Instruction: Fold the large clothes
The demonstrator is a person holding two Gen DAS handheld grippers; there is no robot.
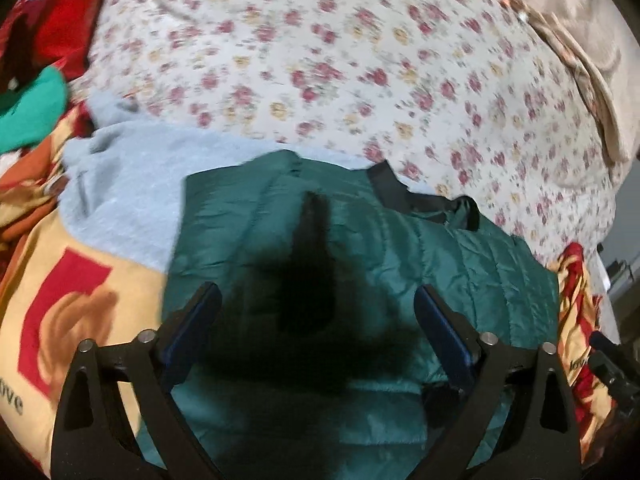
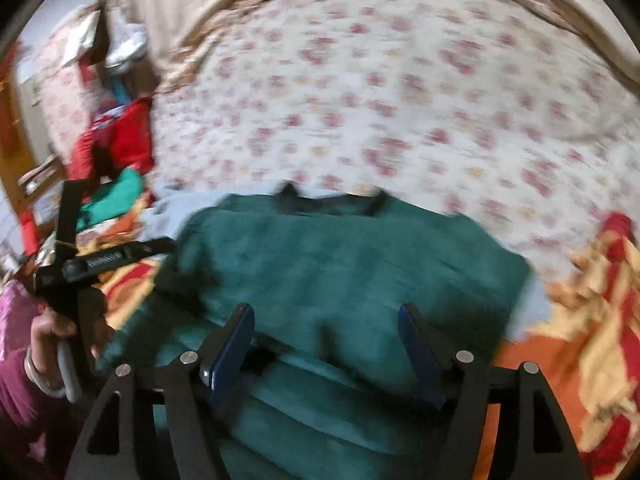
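Note:
A dark green quilted jacket (image 1: pixel 400 248) lies folded on the bed, its black collar (image 1: pixel 396 188) at the far edge. My left gripper (image 1: pixel 318 300) is open and empty just above the jacket and casts a dark shadow on it. My right gripper (image 2: pixel 326 320) is open and empty above the near part of the same jacket (image 2: pixel 340 260). The right wrist view is blurred. The left gripper's handle (image 2: pixel 76 280) shows at the left of that view, held by a hand.
A light blue garment (image 1: pixel 124 200) lies under the jacket's left side. A floral bedsheet (image 1: pixel 320 60) covers the bed beyond. A red and yellow patterned blanket (image 1: pixel 60 312) lies at the near left and right. Red and teal clothes (image 1: pixel 44 48) are piled at the far left.

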